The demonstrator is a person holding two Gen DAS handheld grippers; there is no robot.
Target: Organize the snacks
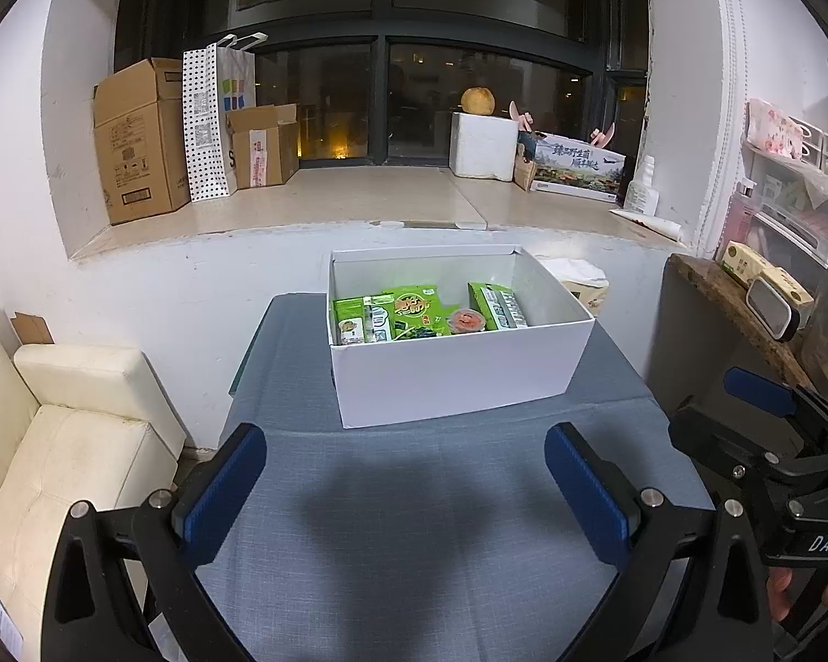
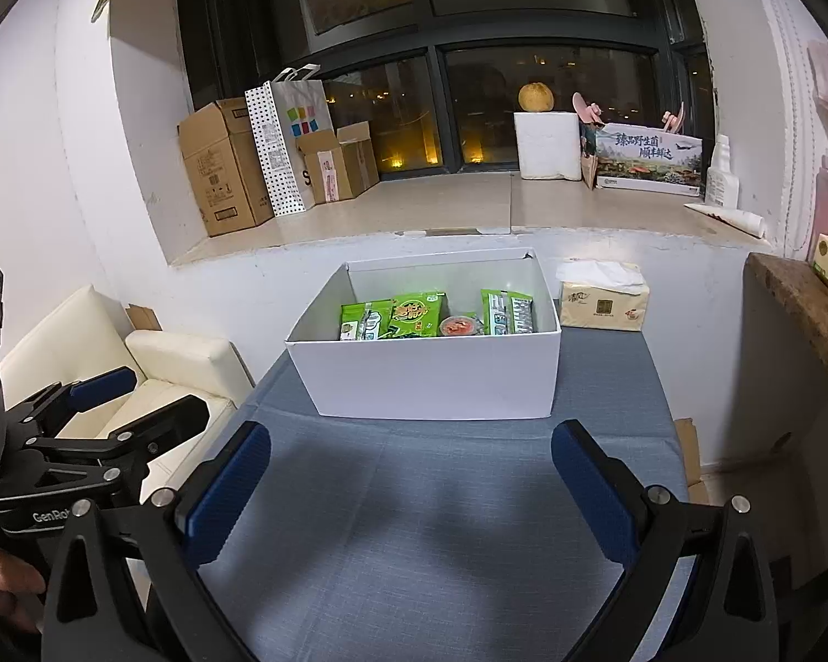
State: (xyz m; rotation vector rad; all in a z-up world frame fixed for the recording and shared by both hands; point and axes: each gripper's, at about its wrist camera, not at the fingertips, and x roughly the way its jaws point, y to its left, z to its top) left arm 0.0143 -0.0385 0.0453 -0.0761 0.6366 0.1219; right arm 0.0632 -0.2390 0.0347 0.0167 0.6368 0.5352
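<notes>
Blue-clothed table (image 1: pixel 414 524) below a dark window (image 1: pixel 381 83).
My left tongs (image 1: pixel 405 488) and right tongs (image 2: pixel 411 488) gape apart, empty; green snack packs (image 2: pixel 414 314) fill the white box (image 2: pixel 430 380).

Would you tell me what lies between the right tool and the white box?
Only bare blue tablecloth separates right tool from white box, per right wrist view.

So the right tongs (image 2: pixel 408 491) are spread wide over the blue-clothed surface (image 2: pixel 441 524), holding nothing. Just ahead sits a white box (image 2: pixel 436 375) with green snack packs (image 2: pixel 392 317) and a little red cup (image 2: pixel 461 325) inside. Tissue pack (image 2: pixel 601 306) beside it; the left tongs (image 2: pixel 132 391) poke in at left.
</notes>
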